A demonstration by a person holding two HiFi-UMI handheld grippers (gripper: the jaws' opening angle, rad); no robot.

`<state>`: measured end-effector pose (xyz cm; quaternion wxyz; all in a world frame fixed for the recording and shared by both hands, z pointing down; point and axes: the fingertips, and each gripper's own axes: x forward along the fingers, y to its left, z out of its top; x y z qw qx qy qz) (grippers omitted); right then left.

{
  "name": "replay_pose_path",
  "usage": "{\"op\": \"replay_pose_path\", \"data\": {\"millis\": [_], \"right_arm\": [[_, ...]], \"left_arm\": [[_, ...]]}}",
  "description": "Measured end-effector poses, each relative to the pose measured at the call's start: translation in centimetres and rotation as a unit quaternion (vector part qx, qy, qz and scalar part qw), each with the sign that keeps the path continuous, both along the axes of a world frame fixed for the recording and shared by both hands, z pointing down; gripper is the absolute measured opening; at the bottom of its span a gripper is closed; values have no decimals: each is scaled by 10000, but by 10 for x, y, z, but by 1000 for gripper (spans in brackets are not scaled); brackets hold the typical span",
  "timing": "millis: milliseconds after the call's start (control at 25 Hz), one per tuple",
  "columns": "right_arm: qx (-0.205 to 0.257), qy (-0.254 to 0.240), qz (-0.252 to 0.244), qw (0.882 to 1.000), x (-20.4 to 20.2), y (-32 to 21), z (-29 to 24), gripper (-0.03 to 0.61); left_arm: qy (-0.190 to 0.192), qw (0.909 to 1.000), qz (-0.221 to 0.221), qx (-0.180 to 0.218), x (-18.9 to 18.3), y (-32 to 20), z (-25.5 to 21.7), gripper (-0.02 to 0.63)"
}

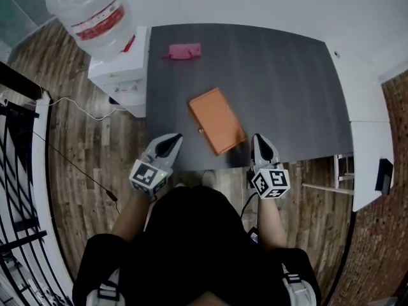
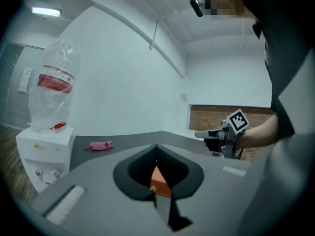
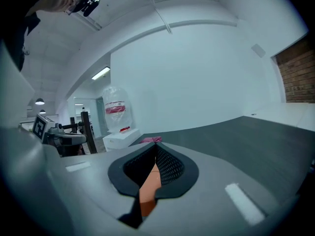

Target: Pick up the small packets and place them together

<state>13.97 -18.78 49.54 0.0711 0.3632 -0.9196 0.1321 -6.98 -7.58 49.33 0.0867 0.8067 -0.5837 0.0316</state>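
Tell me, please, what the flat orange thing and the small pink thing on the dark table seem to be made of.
Flat orange thing: probably leather or imitation leather with a smooth, matte finish. The colour is even, the corners are rounded, and there is a small shiny clasp at one edge.
Small pink thing: perhaps soft fabric or thin plastic, since its outline is crumpled and uneven. It is too small to tell more.

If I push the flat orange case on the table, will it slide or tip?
Likely slides, not tips: the orange case lies flat on the smooth dark table. Its straight edges suggest it is fairly stiff.
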Motion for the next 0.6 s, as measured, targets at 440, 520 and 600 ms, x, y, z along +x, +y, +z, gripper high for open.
{"op": "replay_pose_path", "data": {"millis": [440, 520, 600], "right_arm": [[-874, 1419, -1075, 9801, -38, -44, 92, 101], [-1033, 1681, -1047, 9747, -37, -42, 107, 111], [-1073, 1900, -969, 9711, -36, -38, 116, 117]], "left_arm": [[-497, 9935, 173, -1009, 12, -38, 70, 6], [-520, 9895, 428, -1279, 17, -40, 88, 35], [-617, 9835, 723, -1540, 23, -42, 107, 101]]}}
